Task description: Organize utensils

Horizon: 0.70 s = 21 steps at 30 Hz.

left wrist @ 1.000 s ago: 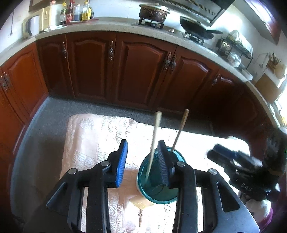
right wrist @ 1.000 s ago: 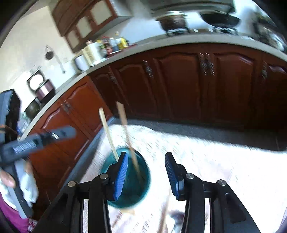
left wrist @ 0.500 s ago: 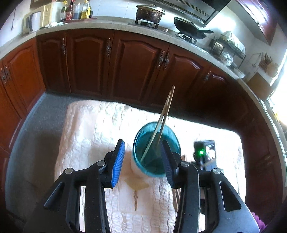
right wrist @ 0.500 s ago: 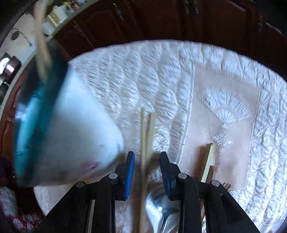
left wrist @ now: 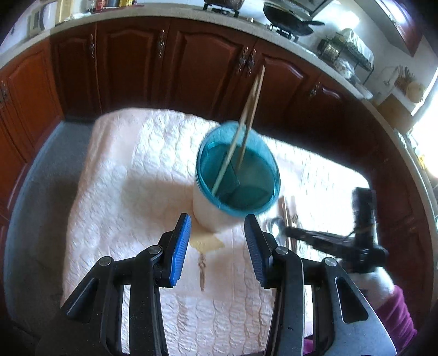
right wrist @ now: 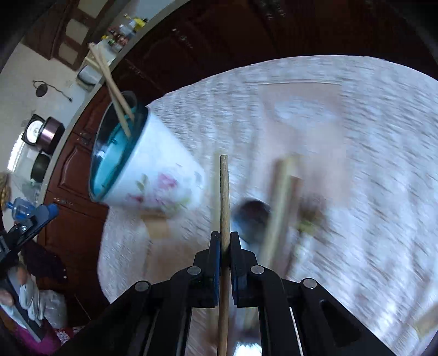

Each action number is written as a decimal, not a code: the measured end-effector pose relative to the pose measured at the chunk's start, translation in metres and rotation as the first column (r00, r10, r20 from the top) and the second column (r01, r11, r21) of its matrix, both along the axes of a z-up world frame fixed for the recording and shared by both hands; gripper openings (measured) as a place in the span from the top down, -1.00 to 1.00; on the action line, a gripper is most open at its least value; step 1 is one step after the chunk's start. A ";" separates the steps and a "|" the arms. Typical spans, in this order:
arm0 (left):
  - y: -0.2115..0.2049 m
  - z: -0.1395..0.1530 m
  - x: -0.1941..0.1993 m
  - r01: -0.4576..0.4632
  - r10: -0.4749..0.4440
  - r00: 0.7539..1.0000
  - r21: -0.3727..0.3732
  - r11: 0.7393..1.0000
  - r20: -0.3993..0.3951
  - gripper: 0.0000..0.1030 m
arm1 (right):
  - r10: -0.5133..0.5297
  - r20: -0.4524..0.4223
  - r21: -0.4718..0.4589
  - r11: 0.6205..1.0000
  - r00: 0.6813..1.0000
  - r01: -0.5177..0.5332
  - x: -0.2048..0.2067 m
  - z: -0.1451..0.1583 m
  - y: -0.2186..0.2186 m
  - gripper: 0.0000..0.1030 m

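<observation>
A white flowered cup with a teal inside (left wrist: 201,164) stands on the quilted cloth (left wrist: 137,164). Two chopsticks (left wrist: 250,109) lean in it. My left gripper (left wrist: 216,219) is open just in front of the cup's base, with nothing between its pads. To the cup's right, my right gripper (right wrist: 224,238) is low over the cloth. Its jaws are closing, and the pads press on a single wooden chopstick (right wrist: 224,191) that points forward. The cup (right wrist: 153,175) is to its left. Beside the held chopstick, more chopsticks (right wrist: 279,197) and a spoon (right wrist: 251,216) lie blurred on the cloth.
Dark wooden cabinets (left wrist: 191,68) curve behind the table, under a counter with a pan (left wrist: 287,19) and a dish rack (left wrist: 345,52). Grey floor (left wrist: 41,178) lies left of the cloth. A person's purple sleeve (left wrist: 394,315) is at the lower right.
My right gripper dropped from above the cup to the cloth and shut on one chopstick. My left gripper sank and drew back, so the cup now stands beyond its fingertips.
</observation>
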<state>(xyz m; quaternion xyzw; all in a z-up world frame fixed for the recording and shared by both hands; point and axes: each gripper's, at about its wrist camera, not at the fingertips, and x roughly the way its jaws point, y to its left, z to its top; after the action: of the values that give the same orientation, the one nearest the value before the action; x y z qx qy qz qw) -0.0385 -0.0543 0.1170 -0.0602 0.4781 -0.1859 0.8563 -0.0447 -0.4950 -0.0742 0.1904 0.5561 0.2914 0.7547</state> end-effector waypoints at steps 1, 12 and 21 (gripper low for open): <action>-0.002 -0.004 -0.004 0.004 -0.004 1.000 0.000 1.000 -0.003 0.22 | -0.006 0.000 -0.012 1.000 1.000 0.006 -0.005 -0.002 -0.010 0.89; -0.055 -0.057 -0.036 0.088 -0.089 0.993 -0.017 0.996 -0.081 0.22 | -0.159 -0.010 -0.250 0.956 0.987 0.151 -0.015 -0.033 -0.090 0.50; -0.110 -0.119 -0.026 0.095 -0.098 0.985 -0.022 0.995 -0.141 0.22 | -0.212 0.002 -0.149 0.966 0.977 0.209 -0.038 -0.014 -0.123 0.35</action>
<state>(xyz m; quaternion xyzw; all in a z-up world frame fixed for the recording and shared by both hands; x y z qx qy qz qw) -0.0641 -0.1646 -0.0024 -0.0565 0.5386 -0.2261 0.8097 -0.0823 -0.6183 -0.0886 0.1940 0.5582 0.1663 0.7894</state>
